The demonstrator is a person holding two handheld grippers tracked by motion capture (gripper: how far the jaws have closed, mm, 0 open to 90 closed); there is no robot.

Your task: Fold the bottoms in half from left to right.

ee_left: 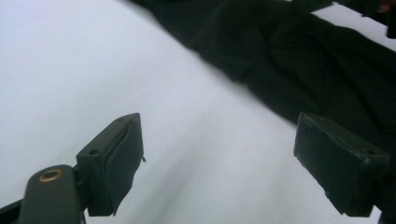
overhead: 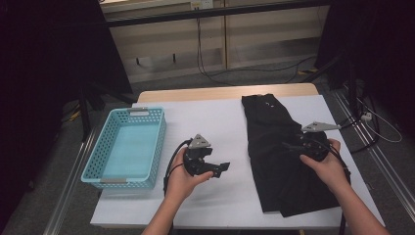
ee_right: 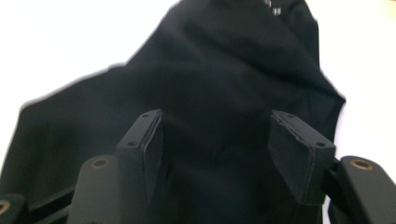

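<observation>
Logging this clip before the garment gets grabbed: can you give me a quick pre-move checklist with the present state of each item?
1. Right gripper jaws open: ok, wide apart, nothing between them.
2. Right gripper over the black garment: ok, cloth lies right behind the jaws in the right gripper view.
3. Left gripper jaws open: ok, empty.
4. Left gripper at the garment: not ok, it is over the bare white table cover, with the cloth's edge farther ahead.
5. Blue basket free to take something: ok, nothing lies inside.
6. Garment lying flat: not ok, it is creased and partly folded over itself.
</observation>
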